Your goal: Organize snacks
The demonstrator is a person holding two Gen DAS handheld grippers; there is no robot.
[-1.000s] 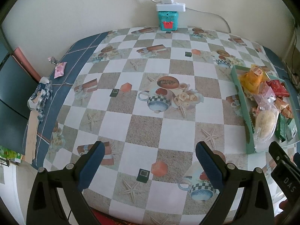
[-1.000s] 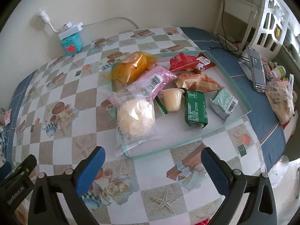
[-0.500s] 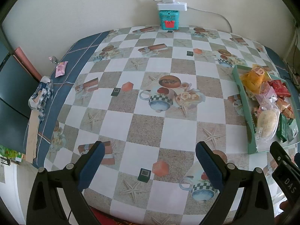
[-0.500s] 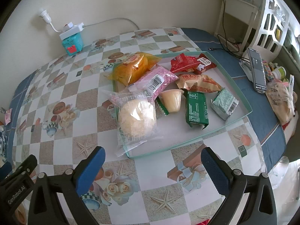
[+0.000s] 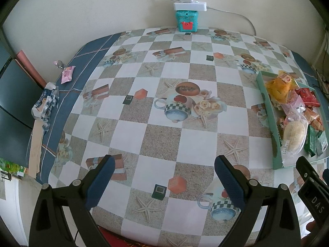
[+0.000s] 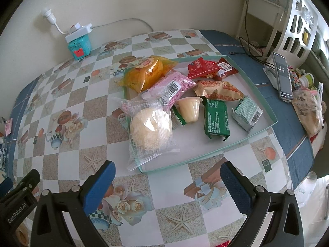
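The table (image 5: 164, 135), covered in a checkered cloth printed with teapots and starfish, carries everything, and the pale green tray (image 6: 265, 111) serves as the landmark on it. All the visible snacks lie inside the tray, which suggests it is the collecting place for the task, though whether they are still to be sorted within it or lifted out cannot be told. The bagged round bun (image 6: 151, 130) sits at the tray's near-left corner, its clear wrapper spilling over the rim onto the cloth, probably because it is too bulky to lie flat among the others. Behind it, toward the tray's far-left corner, rests the orange packet (image 6: 148, 73), with the pink packet (image 6: 171, 87) lying slanted between the two. The red packets (image 6: 207, 68) occupy the tray's far side, the tan packet (image 6: 218, 89) the middle, the dark green packet (image 6: 216, 119) and the pale green packet (image 6: 247, 113) the near-right part. The small jelly cup (image 6: 190, 109) lies tipped on its side at the tray's centre. The right gripper (image 6: 167, 182) hovers just in front of the tray's near edge, fingers spread wide and empty, seemingly lined up for a reach. The left gripper (image 5: 162, 177), equally wide and empty, faces bare cloth well left of the tray. A teal box (image 5: 187, 20) stands by the wall, far behind the tray.
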